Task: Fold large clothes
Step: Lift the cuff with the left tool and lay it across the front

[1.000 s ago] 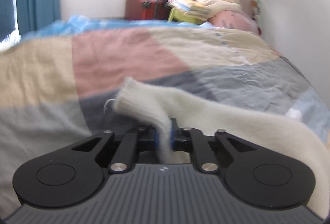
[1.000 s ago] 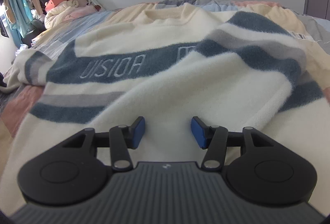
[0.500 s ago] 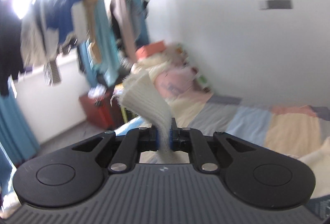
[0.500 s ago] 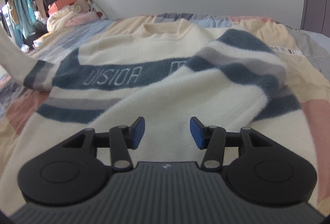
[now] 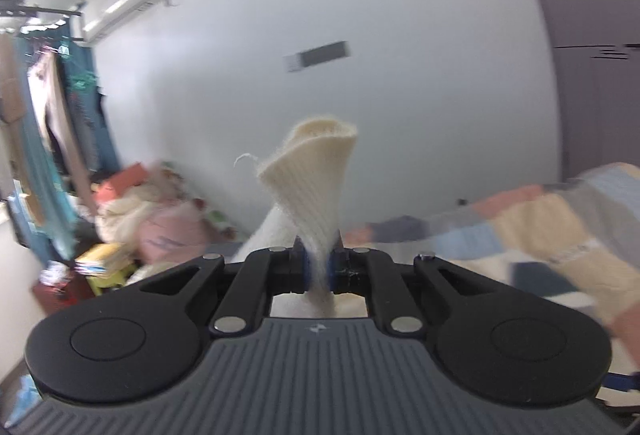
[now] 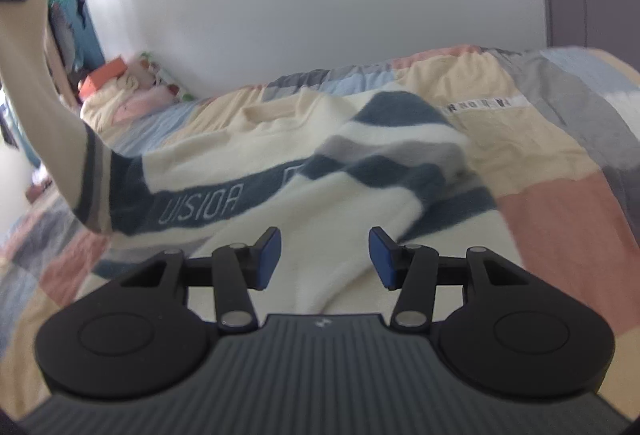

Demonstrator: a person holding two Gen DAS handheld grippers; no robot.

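Your left tool (image 5: pixel 318 269) is clamping one sweater's (image 6: pixel 280 171) cuff (image 5: pixel 316 171) above the bed (image 6: pixel 560 139); your right tool (image 6: pixel 324 255) is hovering released over it.

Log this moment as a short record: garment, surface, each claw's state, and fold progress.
garment: cream sweater with blue and grey stripes, lettering across the chest
surface: patchwork bedspread
left claw: shut on the ribbed sleeve cuff, sleeve lifted off the bed
right claw: open, nothing between its pads, above the sweater body
fold progress: right-hand side already folded over the body; lifted sleeve not yet laid down
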